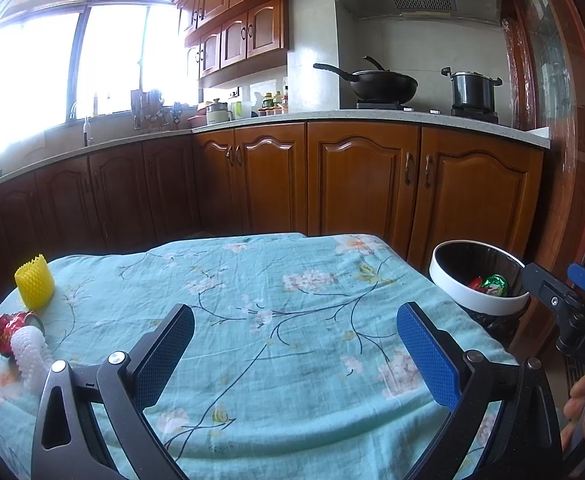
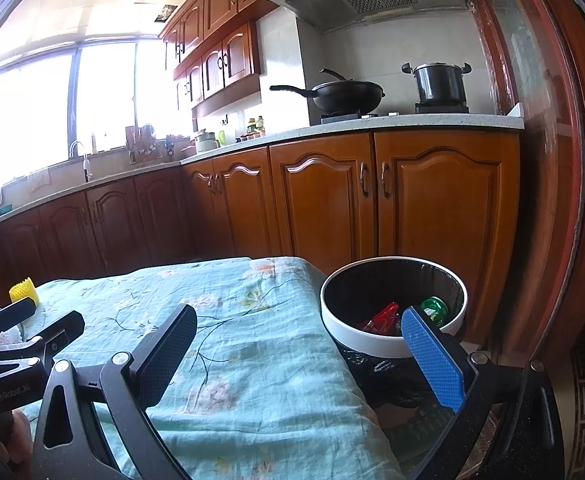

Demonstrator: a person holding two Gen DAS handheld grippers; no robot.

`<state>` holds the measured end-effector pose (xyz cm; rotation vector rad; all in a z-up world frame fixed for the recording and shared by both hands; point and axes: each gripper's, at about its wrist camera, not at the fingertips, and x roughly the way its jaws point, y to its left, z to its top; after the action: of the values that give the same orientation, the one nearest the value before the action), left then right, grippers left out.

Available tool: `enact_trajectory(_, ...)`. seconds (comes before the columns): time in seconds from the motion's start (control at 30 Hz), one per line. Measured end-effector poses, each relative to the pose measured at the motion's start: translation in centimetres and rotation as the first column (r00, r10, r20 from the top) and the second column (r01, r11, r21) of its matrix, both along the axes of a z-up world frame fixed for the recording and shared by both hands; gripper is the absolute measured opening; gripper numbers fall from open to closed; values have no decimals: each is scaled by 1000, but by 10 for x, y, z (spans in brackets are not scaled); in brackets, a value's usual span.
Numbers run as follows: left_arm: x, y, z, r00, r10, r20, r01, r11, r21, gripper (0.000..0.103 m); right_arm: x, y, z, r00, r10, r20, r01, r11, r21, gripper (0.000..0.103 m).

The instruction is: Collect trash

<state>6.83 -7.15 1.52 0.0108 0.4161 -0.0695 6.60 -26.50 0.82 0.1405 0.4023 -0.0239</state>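
Contents of the table (image 1: pixel 252 280), covered in a teal floral cloth, listed left to right.

Crushed red can (image 1: pixel 12 330): lies on its side at about 9 o'clock of the tabletop, near the left edge.

White foam net sleeve (image 1: pixel 32 354): lies touching the red can, on its near side.

Yellow foam net sleeve (image 1: pixel 35 282): stands upright at about 10 o'clock, just behind the can and apart from it.

Left gripper (image 1: pixel 296 354): over the near middle of the cloth, fingers spread wide, nothing between them.

Right gripper (image 2: pixel 298 354): over the table's right edge at about 3 o'clock, fingers spread wide and empty; its blue pad (image 2: pixel 432 360) overlaps the bin's near rim in the right wrist view.

Trash bin (image 1: pixel 448 296): round, white rim, dark liner, just off the table's right side at about 2 o'clock. Inside it: a red wrapper (image 2: pixel 384 316) and a green can (image 2: pixel 436 308), side by side.

Background: wooden kitchen cabinets (image 1: pixel 364 176), a wok (image 1: pixel 384 86) and a pot (image 1: pixel 472 90) on the stove.
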Motion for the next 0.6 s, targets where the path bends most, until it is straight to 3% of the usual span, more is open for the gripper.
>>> enact_trajectory(0.6, 1, 0, 0, 1000, -8, -5, 8, 1000, -3, 102, 0, 1, 3, 1000, 5, 0, -5, 1000, 4, 103)
